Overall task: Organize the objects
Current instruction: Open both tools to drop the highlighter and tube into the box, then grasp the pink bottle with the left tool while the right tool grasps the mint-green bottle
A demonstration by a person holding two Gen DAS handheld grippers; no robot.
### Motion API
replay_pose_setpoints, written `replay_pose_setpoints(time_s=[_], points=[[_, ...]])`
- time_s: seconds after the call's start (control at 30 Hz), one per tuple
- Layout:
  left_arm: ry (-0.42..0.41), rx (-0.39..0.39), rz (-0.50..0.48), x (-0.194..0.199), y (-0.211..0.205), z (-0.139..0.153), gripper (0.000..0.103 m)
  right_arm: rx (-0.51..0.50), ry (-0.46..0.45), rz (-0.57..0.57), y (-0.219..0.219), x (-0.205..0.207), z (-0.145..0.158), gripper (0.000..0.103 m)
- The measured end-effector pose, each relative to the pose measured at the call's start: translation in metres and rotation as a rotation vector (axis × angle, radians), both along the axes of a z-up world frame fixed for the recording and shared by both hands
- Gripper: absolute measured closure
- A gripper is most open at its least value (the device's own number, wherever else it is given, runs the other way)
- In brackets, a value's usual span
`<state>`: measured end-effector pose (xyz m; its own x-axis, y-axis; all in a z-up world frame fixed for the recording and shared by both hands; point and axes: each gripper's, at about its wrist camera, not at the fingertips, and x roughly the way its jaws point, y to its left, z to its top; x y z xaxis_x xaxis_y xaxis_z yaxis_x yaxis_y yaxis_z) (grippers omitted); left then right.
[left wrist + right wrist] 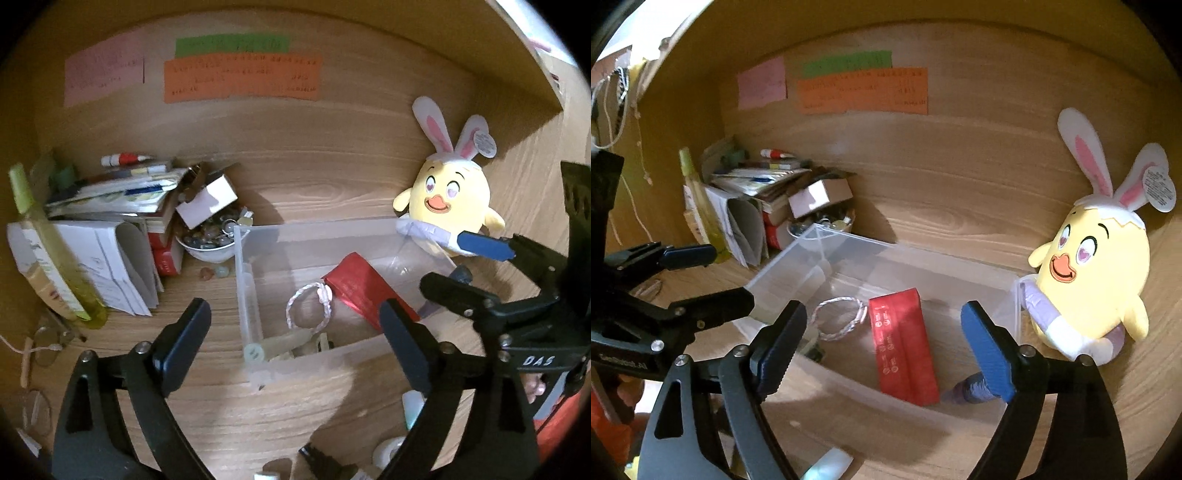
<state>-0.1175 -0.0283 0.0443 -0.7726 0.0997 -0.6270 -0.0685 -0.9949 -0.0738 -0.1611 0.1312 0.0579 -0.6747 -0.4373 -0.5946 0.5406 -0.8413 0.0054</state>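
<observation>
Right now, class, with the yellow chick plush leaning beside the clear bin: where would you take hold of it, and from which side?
Grip the yellow chick plush across its rounded body, coming from the front with the right claw, which is open and nearest. The body is soft and wide and faces outward; the clear bin crowds its lower left and the floppy ears would probably bend.

Red pack (905,343); yellow plush (1097,273)
</observation>
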Motion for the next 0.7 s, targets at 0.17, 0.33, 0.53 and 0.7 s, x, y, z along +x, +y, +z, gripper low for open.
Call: replay_pose_setpoints(time_s=[0.17,0.33,0.53,0.7], points=[[-0.006,-0.018,-0.006,0.014,0.003,0.003,0.008,-0.007,0.008,0.012,0.004,0.017,0.004,0.018],[-0.006,-0.02,0.003,0.031,-0.001,0.002,0.007,-0.009,0.013,0.025,0.008,0.033,0.002,0.016],[-0.051,-0.02,0.031,0.046,-0.012,-0.011,0.005,0.016,0.003,0.015,0.012,0.049,-0.007,0.015],[-0.091,-0.012,0.059,0.06,-0.023,-0.025,0.005,0.01,-0.036,0.01,0.017,0.06,-0.02,0.015]])
